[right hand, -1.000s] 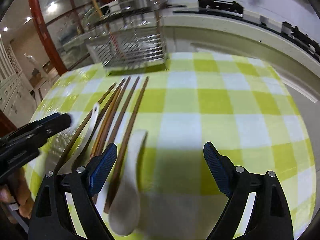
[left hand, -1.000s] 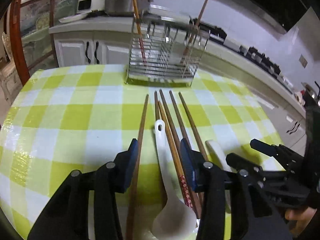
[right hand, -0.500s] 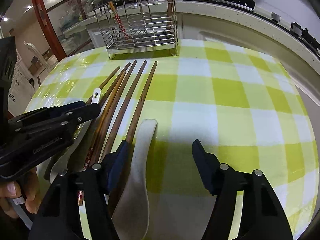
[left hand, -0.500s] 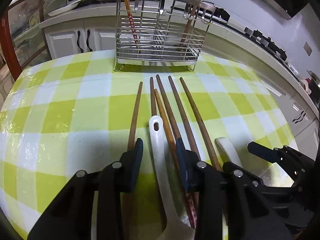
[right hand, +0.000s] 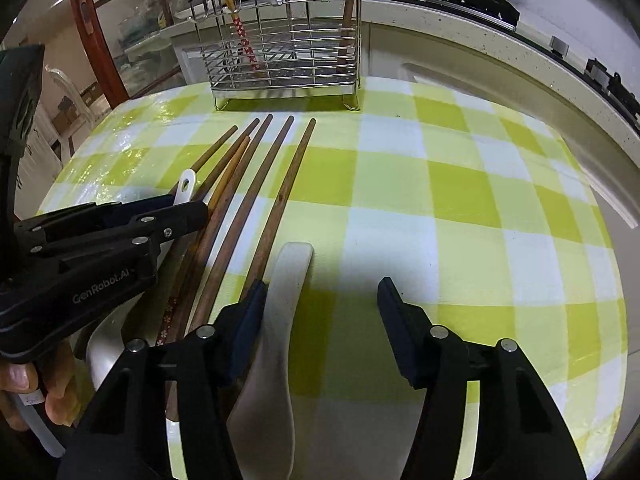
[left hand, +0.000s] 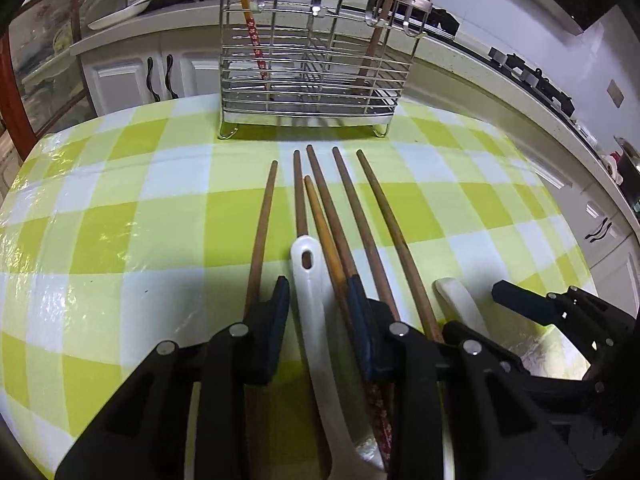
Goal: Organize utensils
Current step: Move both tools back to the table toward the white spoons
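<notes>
On the bench (left hand: pixel 120 208), our left gripper (left hand: pixel 318 300) fingers straddle a spoon (left hand: pixel 314 320), parted; right gripper (right hand: pixel 320 300) spread beside another ladle (right hand: pixel 286 296).

Both pictures are sharp in the middle and quite bright, lit by indoor light from above. The tablecloth (left hand: pixel 120 240) shows white glare on its left side. Dark soft shadows lie under each gripper. Fisheye distortion bends the edges, and the corners are black.
</notes>
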`<state>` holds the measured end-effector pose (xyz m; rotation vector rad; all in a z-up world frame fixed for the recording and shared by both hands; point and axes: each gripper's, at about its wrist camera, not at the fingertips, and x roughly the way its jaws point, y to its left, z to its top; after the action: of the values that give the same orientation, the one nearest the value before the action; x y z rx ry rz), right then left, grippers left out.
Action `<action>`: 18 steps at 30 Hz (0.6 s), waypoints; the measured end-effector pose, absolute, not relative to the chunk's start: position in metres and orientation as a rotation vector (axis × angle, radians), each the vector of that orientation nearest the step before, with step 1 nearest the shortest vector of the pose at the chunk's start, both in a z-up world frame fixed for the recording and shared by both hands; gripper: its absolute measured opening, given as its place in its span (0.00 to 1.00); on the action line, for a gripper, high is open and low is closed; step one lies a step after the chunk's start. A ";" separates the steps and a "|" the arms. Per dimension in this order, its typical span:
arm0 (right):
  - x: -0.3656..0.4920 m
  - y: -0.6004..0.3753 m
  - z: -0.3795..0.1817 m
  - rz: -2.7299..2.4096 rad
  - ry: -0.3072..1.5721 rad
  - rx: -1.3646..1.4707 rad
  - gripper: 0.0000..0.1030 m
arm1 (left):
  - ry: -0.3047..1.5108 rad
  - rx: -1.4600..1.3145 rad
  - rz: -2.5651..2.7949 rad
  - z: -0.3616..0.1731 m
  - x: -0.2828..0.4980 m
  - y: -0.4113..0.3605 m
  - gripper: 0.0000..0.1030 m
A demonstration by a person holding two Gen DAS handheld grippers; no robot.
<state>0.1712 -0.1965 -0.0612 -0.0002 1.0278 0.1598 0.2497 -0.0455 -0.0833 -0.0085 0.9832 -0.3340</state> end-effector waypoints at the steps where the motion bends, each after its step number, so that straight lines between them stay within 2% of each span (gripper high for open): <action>1: 0.172 -0.196 -0.061 0.156 1.029 -0.005 0.50 | 0.984 -0.009 -0.336 -0.083 0.250 -0.046 0.25; 9: 0.172 -0.199 -0.061 0.160 1.028 -0.007 0.46 | 0.996 -0.050 -0.333 -0.084 0.252 -0.039 0.22; 12: 0.171 -0.198 -0.062 0.159 1.023 -0.018 0.44 | 0.998 -0.040 -0.323 -0.085 0.252 -0.038 0.15; 18: 0.172 -0.201 -0.061 0.162 1.019 -0.021 0.37 | 0.996 -0.026 -0.325 -0.085 0.252 -0.037 0.14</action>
<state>0.1721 -0.2011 -0.0611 -0.0206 1.0186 0.1616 0.2520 -0.0373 -0.0853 -0.0257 0.9955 -0.3248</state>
